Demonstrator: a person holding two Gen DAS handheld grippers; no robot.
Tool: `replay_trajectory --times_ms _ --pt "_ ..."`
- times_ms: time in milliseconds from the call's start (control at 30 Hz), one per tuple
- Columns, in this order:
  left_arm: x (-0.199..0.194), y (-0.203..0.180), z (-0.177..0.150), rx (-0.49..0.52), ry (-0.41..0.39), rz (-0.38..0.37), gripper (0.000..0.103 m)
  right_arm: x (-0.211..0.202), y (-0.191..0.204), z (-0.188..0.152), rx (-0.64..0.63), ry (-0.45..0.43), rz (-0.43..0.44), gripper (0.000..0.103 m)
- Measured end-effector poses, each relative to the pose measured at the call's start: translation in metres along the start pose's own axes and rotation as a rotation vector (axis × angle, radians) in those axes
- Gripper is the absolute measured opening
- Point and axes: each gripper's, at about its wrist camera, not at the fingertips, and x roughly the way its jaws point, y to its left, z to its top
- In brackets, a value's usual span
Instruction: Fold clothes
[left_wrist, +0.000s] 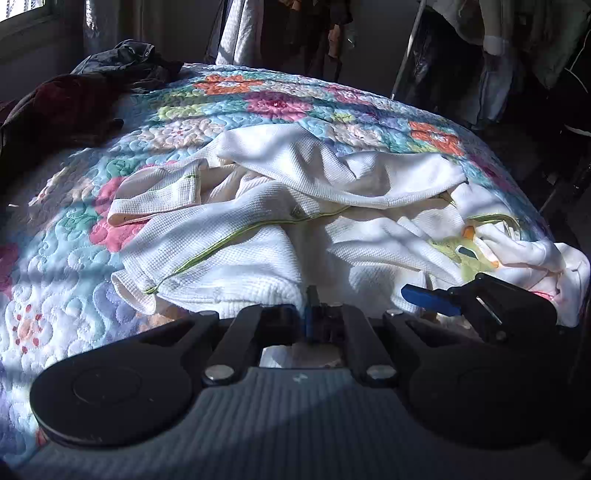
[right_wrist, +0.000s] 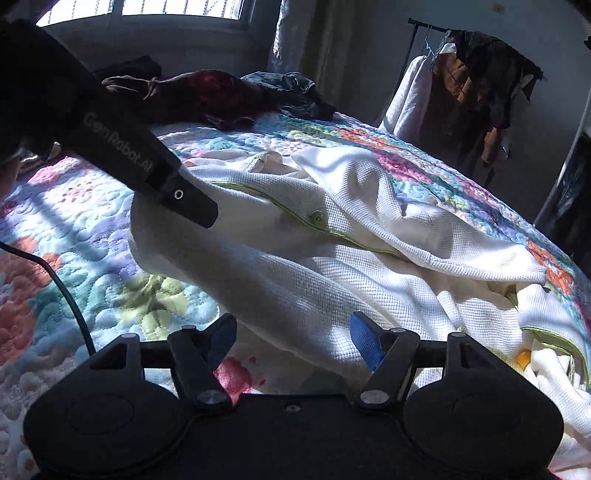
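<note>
The white garment (right_wrist: 314, 258) lies crumpled on the bed (right_wrist: 74, 221). Left tongs (left_wrist: 312, 306) are pressed together on its edge; right tongs (right_wrist: 295, 339), spread over the cloth, should pinch one layer, then pull taut.

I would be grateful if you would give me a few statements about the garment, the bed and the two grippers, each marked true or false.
1. The white garment lies crumpled on a floral quilt. True.
2. The left gripper has its jaws wide open. False: they are shut, pinching the garment's near edge.
3. The right gripper is open, its blue pads apart above the garment. True.
4. The white garment is trimmed in red. False: the trim is green.
5. Dark clothes are piled at the far end of the bed. True.
6. The white garment is already folded into a neat square. False: it is still bunched and creased.
</note>
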Motion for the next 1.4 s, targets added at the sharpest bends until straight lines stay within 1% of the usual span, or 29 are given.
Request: replay_trajectory --times_ms 100,133,167,200,233,267,333,367,400,467,500,567,633,700,767,833,900,1000,1033,1100,1133,1167,1233,1267,1300,1333,1367,1400 --pt "-0.012 -0.007 -0.001 -0.011 -0.018 -0.053 0.003 0.0 0.007 -0.002 -0.013 -0.033 -0.071 0.071" --pt "-0.015 -0.01 -0.001 -0.01 -0.023 -0.063 0.003 -0.002 0.009 -0.003 -0.007 -0.052 -0.092 0.064" --pt "-0.018 -0.012 -0.002 -0.003 -0.029 -0.069 0.003 -0.005 0.005 -0.004 0.02 -0.064 -0.088 0.056" --pt "-0.02 -0.015 -0.001 0.004 -0.03 -0.072 0.003 -0.008 0.0 -0.003 0.052 -0.065 -0.073 0.029" --pt "-0.022 -0.018 -0.001 0.011 -0.025 -0.074 0.003 -0.013 -0.006 -0.003 0.086 -0.06 -0.062 0.005" --pt "-0.024 -0.021 0.0 0.017 -0.019 -0.078 0.003 -0.019 -0.013 -0.003 0.113 -0.066 -0.055 0.005" --pt "-0.025 -0.027 0.004 0.024 -0.018 -0.108 0.004 -0.037 -0.019 -0.006 0.081 -0.101 -0.088 0.004" --pt "-0.025 -0.029 0.006 0.011 -0.025 -0.123 0.004 -0.045 -0.018 -0.008 0.043 -0.105 -0.112 0.004" --pt "-0.024 -0.031 0.007 -0.005 -0.032 -0.137 0.004 -0.052 -0.018 -0.01 0.004 -0.097 -0.128 0.004" --pt "-0.021 -0.038 0.008 -0.033 -0.014 -0.184 0.004 -0.069 -0.03 -0.016 0.01 -0.067 -0.127 0.004" --pt "-0.021 -0.042 0.006 -0.033 0.0 -0.206 0.004 -0.074 -0.036 -0.019 0.03 -0.053 -0.121 0.004" --pt "-0.025 -0.053 0.002 0.001 0.02 -0.234 0.004 -0.089 -0.051 -0.028 0.099 -0.028 -0.103 0.004" --pt "-0.032 -0.065 -0.005 0.026 0.036 -0.279 0.004 -0.105 -0.066 -0.04 0.17 -0.011 -0.084 0.004" --pt "-0.036 -0.076 -0.013 0.014 0.057 -0.32 0.004 -0.122 -0.073 -0.051 0.226 -0.008 -0.09 0.003" --pt "-0.038 -0.092 -0.022 0.021 0.092 -0.338 0.004 -0.139 -0.075 -0.062 0.265 -0.007 -0.116 0.003" --pt "-0.041 -0.114 -0.027 0.08 0.099 -0.328 0.004 -0.152 -0.073 -0.069 0.269 0.001 -0.151 0.003" --pt "-0.047 -0.133 -0.029 0.142 0.076 -0.318 0.004 -0.163 -0.076 -0.077 0.287 0.007 -0.175 0.002" --pt "-0.05 -0.147 -0.036 0.216 0.087 -0.301 0.004 -0.169 -0.085 -0.09 0.334 0.027 -0.188 0.0" --pt "-0.046 -0.148 -0.039 0.23 0.107 -0.285 0.004 -0.167 -0.091 -0.097 0.381 0.039 -0.164 0.0" --pt "-0.032 -0.145 -0.045 0.256 0.174 -0.227 0.006 -0.163 -0.101 -0.111 0.478 0.059 -0.104 0.002" --pt "-0.027 -0.142 -0.047 0.264 0.194 -0.187 0.006 -0.161 -0.104 -0.117 0.524 0.064 -0.071 0.006" --pt "-0.021 -0.136 -0.049 0.265 0.207 -0.136 0.01 -0.159 -0.106 -0.121 0.556 0.066 -0.054 0.007" --pt "-0.017 -0.127 -0.047 0.257 0.215 -0.088 0.014 -0.157 -0.108 -0.125 0.586 0.069 -0.04 0.01" --pt "-0.016 -0.123 -0.046 0.252 0.217 -0.068 0.019 -0.156 -0.109 -0.127 0.6 0.07 -0.033 0.011" --pt "-0.016 -0.119 -0.043 0.241 0.215 -0.065 0.027 -0.155 -0.109 -0.127 0.599 0.071 -0.034 0.013" --pt "-0.016 -0.116 -0.04 0.229 0.211 -0.067 0.031 -0.156 -0.106 -0.126 0.581 0.072 -0.035 0.013" --pt "-0.017 -0.114 -0.037 0.221 0.206 -0.069 0.035 -0.155 -0.104 -0.125 0.56 0.075 -0.046 0.014" --pt "-0.018 -0.113 -0.035 0.221 0.202 -0.067 0.036 -0.155 -0.103 -0.125 0.544 0.077 -0.062 0.017"
